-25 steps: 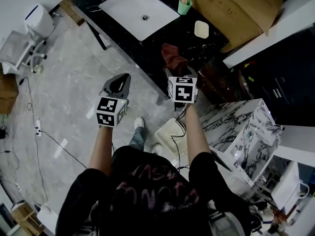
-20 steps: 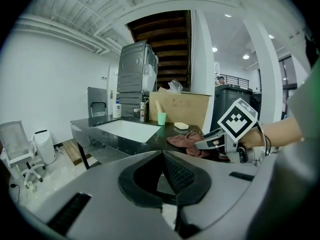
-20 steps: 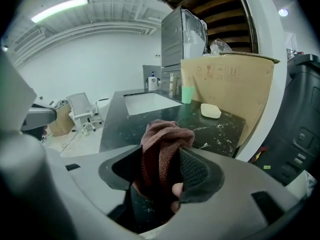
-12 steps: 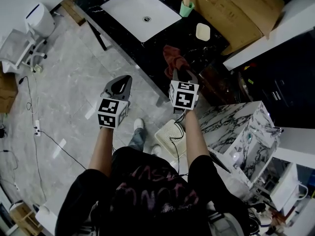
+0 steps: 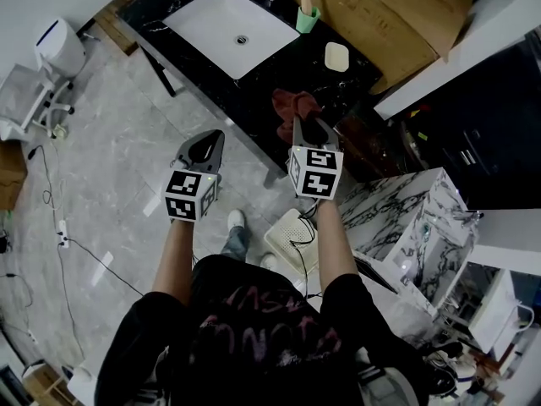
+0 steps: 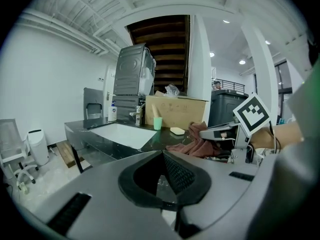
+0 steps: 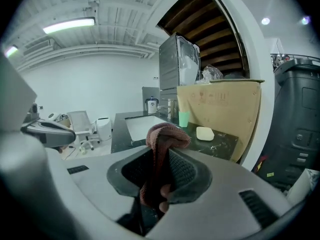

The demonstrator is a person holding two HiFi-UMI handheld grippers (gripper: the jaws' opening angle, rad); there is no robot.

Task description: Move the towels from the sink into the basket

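Between right gripper [image 7: 159, 156] jaws, just closed: towel [image 7: 167, 133] pinched by one fold, may slip out. Left gripper [image 6: 163, 158] jaws together, empty.

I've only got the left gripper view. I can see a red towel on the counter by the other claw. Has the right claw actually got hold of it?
Observer: Yes. In the right gripper view the right claw is shut on a fold of the red towel. Its jaws have just been closing on it.
Operator: Is anything lying in the sink?
Observer: No. The head view shows the sink with a bare white basin and only its drain.
Operator: Where's the basket?
Observer: What looks like a white basket stands on the floor under the person's right forearm.
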